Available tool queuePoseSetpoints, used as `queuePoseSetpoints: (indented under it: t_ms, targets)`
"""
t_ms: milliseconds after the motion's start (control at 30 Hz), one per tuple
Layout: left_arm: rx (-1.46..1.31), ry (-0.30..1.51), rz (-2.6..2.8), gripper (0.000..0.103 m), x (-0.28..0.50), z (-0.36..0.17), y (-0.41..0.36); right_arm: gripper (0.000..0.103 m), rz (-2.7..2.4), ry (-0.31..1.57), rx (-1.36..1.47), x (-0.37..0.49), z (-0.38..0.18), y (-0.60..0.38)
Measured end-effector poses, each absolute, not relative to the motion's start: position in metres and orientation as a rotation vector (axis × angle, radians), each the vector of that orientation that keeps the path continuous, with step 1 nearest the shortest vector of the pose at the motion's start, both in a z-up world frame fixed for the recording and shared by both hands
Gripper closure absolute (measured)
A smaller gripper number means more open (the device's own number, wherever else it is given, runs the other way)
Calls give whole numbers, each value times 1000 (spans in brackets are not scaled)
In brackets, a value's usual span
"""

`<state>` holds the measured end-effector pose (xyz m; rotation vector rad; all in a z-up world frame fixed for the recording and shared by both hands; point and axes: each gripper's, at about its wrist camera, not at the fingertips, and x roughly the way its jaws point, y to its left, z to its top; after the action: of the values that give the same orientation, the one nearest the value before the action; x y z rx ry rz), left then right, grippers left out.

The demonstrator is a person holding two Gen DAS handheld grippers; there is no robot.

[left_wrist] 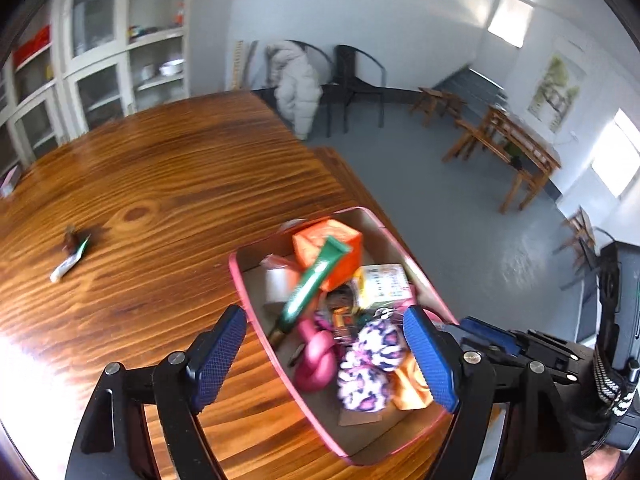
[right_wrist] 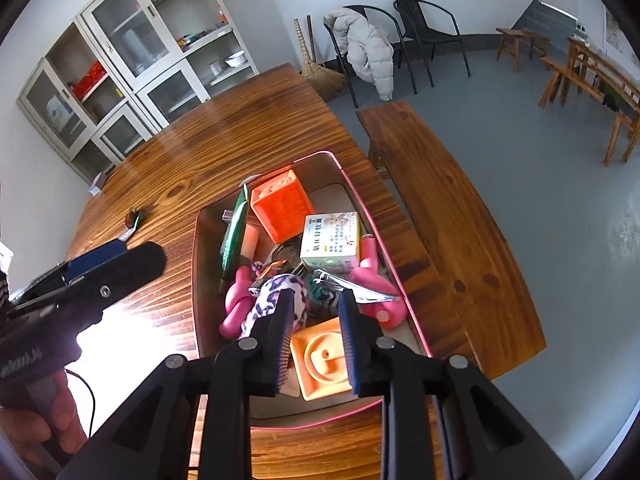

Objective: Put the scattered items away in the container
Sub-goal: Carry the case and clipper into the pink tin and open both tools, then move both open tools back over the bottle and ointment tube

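Left wrist view, read from left to right. A small sachet (left_wrist: 71, 255) lies alone on the wooden table (left_wrist: 168, 168), well apart from the pink-rimmed container (left_wrist: 248, 320); its long axis runs from lower left to upper right, with a dark end at the top. It looks to be the last scattered item in view. The left gripper (left_wrist: 326, 360) hangs over the near left corner of the container with jaws spread wide and nothing between the pads. Below and beyond it a green tube (left_wrist: 314, 280) shows blurred, slanted over the pile inside; whether it has come to rest cannot be told. A pink knotted toy (left_wrist: 316, 360), a patterned rope toy (left_wrist: 368, 364) and an orange box (left_wrist: 332, 246) fill the container.

Right wrist view. The same sachet (right_wrist: 132, 220) lies up and left of the container wall (right_wrist: 196, 280), beyond the left gripper's finger (right_wrist: 120, 264). The right gripper (right_wrist: 314, 340) stands over the container's near end, jaws parted narrowly and holding nothing, above a peach tray (right_wrist: 320, 356).

Judgement: the sachet lies on the left gripper's side, so that hand is the nearer. Its jaws would best close across the sachet's short axis.
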<state>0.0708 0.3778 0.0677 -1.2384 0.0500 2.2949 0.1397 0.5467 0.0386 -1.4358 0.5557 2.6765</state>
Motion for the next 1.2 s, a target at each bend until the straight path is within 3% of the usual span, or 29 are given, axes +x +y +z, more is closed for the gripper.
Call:
queuePoseSetpoints:
  t_ms: [1200]
  targets:
    - [-1393,-49,2445,21,60,46,265,78,2761,492,-1555,108,34,454]
